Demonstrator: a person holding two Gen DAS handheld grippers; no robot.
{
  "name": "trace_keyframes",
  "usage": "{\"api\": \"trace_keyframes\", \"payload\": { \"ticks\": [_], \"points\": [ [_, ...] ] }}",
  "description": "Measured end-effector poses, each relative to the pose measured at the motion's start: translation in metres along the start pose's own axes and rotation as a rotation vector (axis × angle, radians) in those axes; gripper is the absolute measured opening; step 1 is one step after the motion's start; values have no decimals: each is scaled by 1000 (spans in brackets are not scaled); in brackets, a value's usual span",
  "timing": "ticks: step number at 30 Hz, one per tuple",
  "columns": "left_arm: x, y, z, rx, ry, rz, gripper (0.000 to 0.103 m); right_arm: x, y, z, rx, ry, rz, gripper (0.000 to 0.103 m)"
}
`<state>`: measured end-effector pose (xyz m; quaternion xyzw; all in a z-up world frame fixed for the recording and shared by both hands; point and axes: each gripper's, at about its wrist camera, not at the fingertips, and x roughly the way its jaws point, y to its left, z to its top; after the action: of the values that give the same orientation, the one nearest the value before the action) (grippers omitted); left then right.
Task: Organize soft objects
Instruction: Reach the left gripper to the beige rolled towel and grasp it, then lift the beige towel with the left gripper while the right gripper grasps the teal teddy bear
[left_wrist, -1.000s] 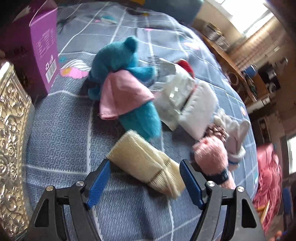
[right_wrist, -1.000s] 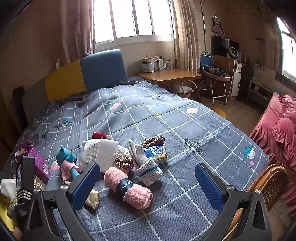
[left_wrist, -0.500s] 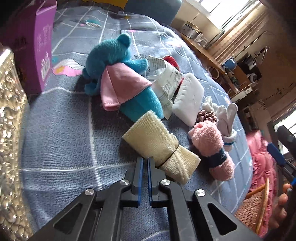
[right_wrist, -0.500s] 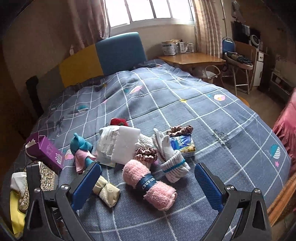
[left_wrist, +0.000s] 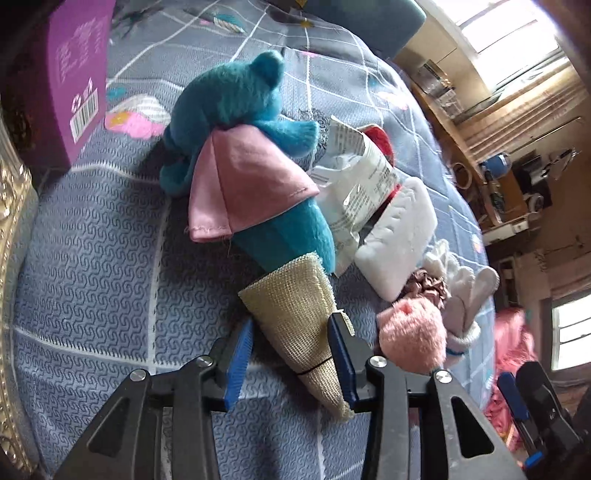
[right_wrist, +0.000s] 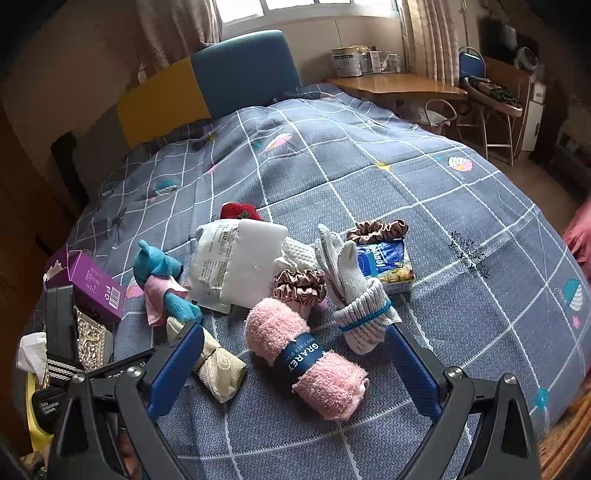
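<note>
A rolled beige cloth (left_wrist: 299, 317) with a black band lies on the grey checked bedspread (left_wrist: 92, 277). My left gripper (left_wrist: 291, 354) stands around it, one blue pad on each side, jaws partly closed; contact is unclear. The cloth also shows in the right wrist view (right_wrist: 218, 362). Behind it lie a teal plush toy with a pink cape (left_wrist: 251, 155), a white packet (left_wrist: 354, 184) and a white pad (left_wrist: 399, 236). My right gripper (right_wrist: 291, 373) is open above a rolled pink towel (right_wrist: 310, 358), with grey gloves (right_wrist: 354, 295) beside it.
A purple box (left_wrist: 74, 77) and an ornate gold box (left_wrist: 11, 258) stand at the left. Satin scrunchies (right_wrist: 299, 288), a blue tissue pack (right_wrist: 384, 262) and a red item (right_wrist: 240, 212) lie mid-bed. A wooden table (right_wrist: 395, 83) and chairs stand beyond the bed.
My left gripper was shut half a second ago; it has opened and moved forward around the beige cloth. My right gripper has moved closer, over the pink towel.
</note>
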<state>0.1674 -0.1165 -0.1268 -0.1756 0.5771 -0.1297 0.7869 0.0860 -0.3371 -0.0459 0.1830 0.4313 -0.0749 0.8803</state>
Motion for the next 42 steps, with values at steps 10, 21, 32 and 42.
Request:
{"api": "trace_keyframes", "payload": {
  "ticks": [10,21,32,42],
  "points": [
    [8,-22,9,30,-16,47,23,9,-9,-4,77,3,47,99],
    [-63,13,-32,283,-118,-121,13,15,2,1,26,54,103,65],
    [-77,6,-71,481,-181,-30,13,82,114,44,-341,256,371,65],
    [-79,25,-74,435,-187,-8,13,182,194,20,-670,399,205,47]
  ]
}}
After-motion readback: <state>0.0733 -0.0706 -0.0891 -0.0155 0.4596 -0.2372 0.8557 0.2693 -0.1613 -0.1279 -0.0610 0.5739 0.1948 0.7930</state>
